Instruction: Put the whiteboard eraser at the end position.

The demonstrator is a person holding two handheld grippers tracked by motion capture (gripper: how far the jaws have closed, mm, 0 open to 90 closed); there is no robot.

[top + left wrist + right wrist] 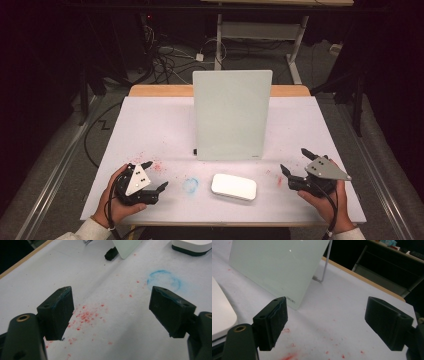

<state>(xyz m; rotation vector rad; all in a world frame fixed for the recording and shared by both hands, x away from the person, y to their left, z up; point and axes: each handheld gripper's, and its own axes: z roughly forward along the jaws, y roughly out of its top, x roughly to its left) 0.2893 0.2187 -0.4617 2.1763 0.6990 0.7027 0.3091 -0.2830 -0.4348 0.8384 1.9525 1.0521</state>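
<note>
The person sat at the near edge of the table (150,120) with a tool in each hand. The left hand (114,197) was wrapped around the left gripper (156,176) from below and from the outer side, and the wrist came up from the bottom corner. That gripper lay low over the white cover, pointing in toward the middle. Its jaws were spread wide with nothing between them. In the left gripper view, red specks (86,315) lay on the cover under the gap, and a blue ring mark (163,281) sat a bit past the far jaw.

The right hand (327,200) held the right gripper (295,161) the same way on the other side, also pointing in and a little forward. Its jaws stood wide apart too, holding nothing.

Between the two grippers, near the front edge, lay a flat white block (234,186) with round corners. It was closer to the right gripper but well apart from both. Just behind it stood a pale green board (232,115), leaning back on a thin wire stand (324,267).
</note>
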